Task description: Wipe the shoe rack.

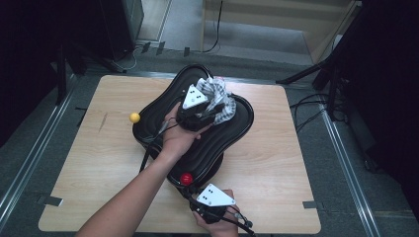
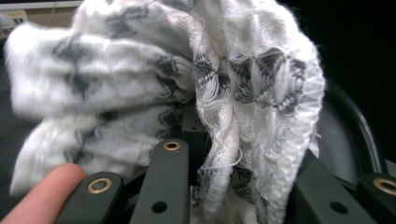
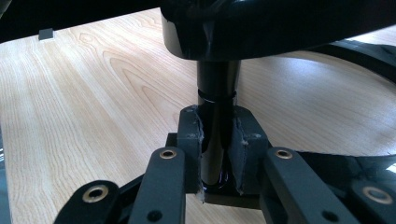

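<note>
From above, a black wavy-edged tray (image 1: pixel 232 136) sits in the middle of the wooden table (image 1: pixel 276 163), and the left gripper (image 1: pixel 200 114) is over its far half, with a white cloth with grey pattern (image 1: pixel 217 96) bunched up at about one o'clock from the hand (image 1: pixel 175 138) that carries it. That high view does not let me see how the cloth is caught. The left gripper view does: the cloth (image 2: pixel 187 84) hangs in thick folds right across the jaws, and a fold runs down between them, so the jaws are clamped on the fabric. A fingertip (image 2: pixel 42 196) shows at the seven o'clock corner there, and the tray's dark curved rim (image 2: pixel 355 135) sits at about three o'clock behind the cloth.

The right gripper (image 1: pixel 210 207) is down at the near edge of the table, at six o'clock from the tray, just past a red ball (image 1: pixel 186 178) on the tray's near end. From overhead I cannot tell what it grips. The right gripper view settles it: the two pads (image 3: pixel 190 140) are pressed together on a black upright post (image 3: pixel 217 93) under the tray's glossy body (image 3: pixel 280 23), with bare wood grain (image 3: pixel 84 93) spreading out at nine o'clock.

A yellow ball (image 1: pixel 134 117) shows at the tray's nine o'clock edge in the high view.
</note>
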The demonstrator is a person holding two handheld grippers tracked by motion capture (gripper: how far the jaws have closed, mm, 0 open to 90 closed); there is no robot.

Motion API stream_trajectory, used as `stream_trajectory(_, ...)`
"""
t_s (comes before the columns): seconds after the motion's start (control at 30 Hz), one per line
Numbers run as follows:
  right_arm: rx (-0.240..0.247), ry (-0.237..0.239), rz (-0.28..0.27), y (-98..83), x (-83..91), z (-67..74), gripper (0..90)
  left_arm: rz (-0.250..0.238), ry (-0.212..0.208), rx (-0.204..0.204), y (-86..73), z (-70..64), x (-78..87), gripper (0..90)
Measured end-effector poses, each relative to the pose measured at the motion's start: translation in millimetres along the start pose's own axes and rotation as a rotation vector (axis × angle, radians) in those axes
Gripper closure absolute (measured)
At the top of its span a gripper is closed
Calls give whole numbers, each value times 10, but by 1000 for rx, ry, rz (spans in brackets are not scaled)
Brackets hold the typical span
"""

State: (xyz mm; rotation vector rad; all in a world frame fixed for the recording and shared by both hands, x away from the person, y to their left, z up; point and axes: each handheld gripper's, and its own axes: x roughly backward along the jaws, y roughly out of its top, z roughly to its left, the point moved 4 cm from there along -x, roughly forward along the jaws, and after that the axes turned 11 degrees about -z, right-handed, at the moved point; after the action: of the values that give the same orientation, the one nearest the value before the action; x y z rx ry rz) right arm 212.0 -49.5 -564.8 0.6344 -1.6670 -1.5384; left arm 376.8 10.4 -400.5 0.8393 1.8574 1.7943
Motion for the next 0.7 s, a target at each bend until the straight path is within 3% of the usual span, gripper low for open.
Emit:
stream_trajectory(0.4, 1, -1, 2, 1, -3, 2, 761, -13, -47, 6, 15, -209, -78, 743)
stream_trajectory(0.5, 0, -1, 2, 1, -4, 4, 761, -9, -95, -16, -8, -286, -71, 738)
stream_trajectory(0.7, 3, -1, 1, 0, -3, 2, 761, -7, -111, -13, -69, -298, -1, 735)
